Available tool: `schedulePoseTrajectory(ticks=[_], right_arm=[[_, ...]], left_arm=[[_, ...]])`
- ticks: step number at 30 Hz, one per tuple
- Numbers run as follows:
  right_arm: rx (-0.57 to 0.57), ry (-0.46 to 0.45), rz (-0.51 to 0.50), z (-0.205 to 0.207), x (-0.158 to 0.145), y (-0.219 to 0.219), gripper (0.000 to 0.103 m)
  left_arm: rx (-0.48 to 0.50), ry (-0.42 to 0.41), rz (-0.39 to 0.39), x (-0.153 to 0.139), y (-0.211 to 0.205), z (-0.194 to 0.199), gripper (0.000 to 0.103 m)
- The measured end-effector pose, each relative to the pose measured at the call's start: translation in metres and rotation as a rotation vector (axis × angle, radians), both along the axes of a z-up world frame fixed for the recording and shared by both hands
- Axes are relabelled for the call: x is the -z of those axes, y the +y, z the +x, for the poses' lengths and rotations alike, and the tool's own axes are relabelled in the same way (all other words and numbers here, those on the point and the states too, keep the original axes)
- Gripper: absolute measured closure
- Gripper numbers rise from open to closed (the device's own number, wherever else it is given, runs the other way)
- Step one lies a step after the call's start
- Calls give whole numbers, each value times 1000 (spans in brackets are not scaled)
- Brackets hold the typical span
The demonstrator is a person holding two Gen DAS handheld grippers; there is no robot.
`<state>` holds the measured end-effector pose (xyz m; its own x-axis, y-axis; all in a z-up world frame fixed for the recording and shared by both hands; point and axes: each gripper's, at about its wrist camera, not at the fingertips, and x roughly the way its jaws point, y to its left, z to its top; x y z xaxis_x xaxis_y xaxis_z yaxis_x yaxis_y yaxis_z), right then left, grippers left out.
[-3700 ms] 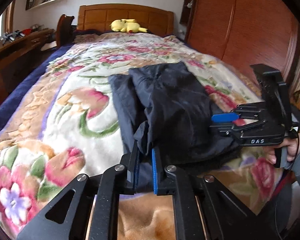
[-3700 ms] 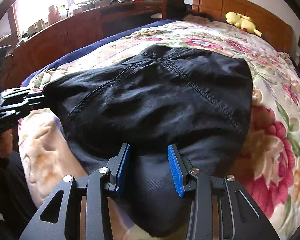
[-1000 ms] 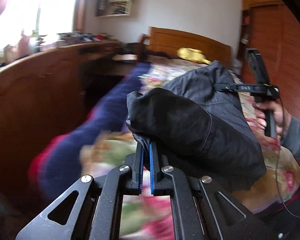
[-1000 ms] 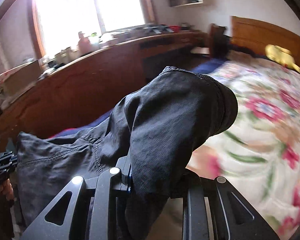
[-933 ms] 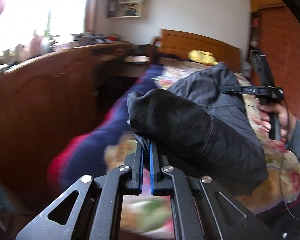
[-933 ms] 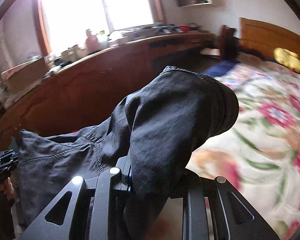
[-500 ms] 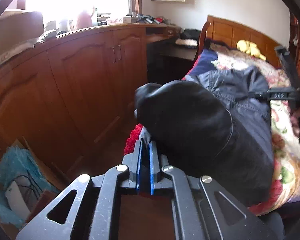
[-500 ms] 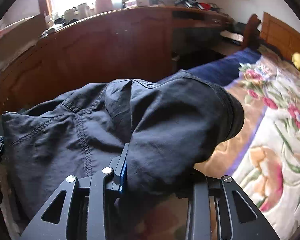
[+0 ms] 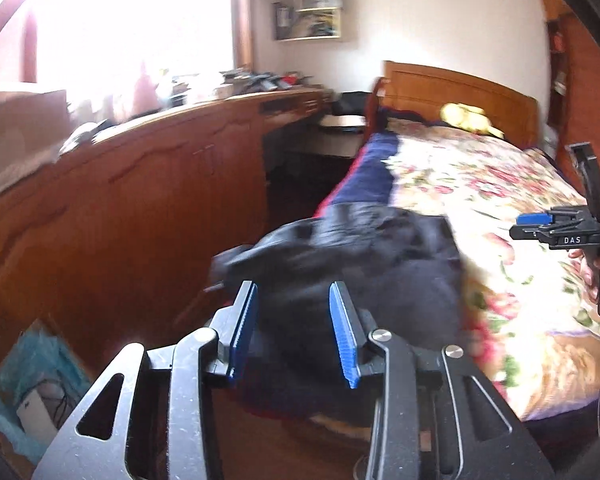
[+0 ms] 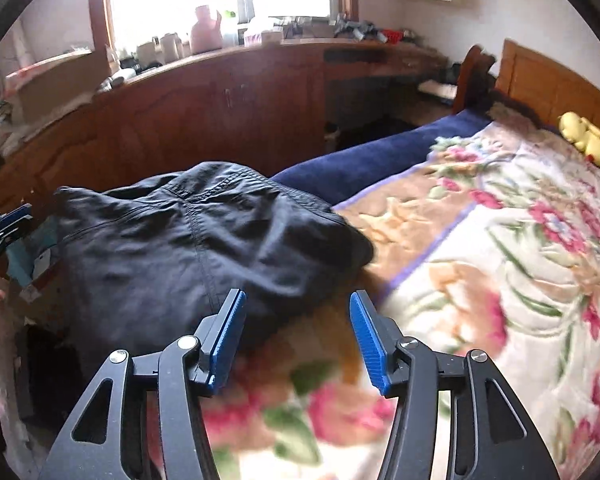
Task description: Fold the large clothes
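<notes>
The folded dark trousers [image 10: 204, 248] lie at the bed's [image 10: 500, 264] near side edge, seemingly finished, as the left gripper [image 9: 294, 334] and right gripper [image 10: 294, 344] open, gripping nothing.

My right gripper [image 10: 296, 336]: jaws opening, nothing pinched. Dark folded trousers [image 10: 204, 248] heaped on the floral blanket's [image 10: 500, 264] corner. Yellow plush toy [image 10: 586, 140] by the headboard [image 10: 548, 80]. Wooden cabinet [image 10: 204, 108] behind.

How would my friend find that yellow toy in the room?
Start at the bed with the flowery blanket and follow it to the wooden headboard. The yellow stuffed toy lies there. It is the only bright yellow thing; the dark clothes lie at the opposite end.
</notes>
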<state>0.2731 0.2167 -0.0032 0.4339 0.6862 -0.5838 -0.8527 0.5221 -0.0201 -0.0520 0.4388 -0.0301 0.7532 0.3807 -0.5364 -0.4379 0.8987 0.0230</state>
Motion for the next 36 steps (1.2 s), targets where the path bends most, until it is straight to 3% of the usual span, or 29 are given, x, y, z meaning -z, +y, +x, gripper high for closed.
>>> schedulePoseTrajectory(ticks=[5,7,9,22,30,36], right_arm=[[36,-22,68,-18,-3,-81,40],[61,-29,95,-26,-4,-107,38],[85,-45,109,-31,-5,-134,35],[335,-104,151,-60,7,-272,26],[509,-95,194,-99,20,-329,26],[587,-100,229,-131,13,-360,26]], left_arm=[[138,-20,43,-18,-67,39,57],[187,-28,45,-25,-92,57,45],[215,-34,41,-30,-113,70,24],[383,-93,0,-56,-242,130,19],[445,-70,-9,-44,-322,142,19],[509,-53,-48,-38,-377,138,19]])
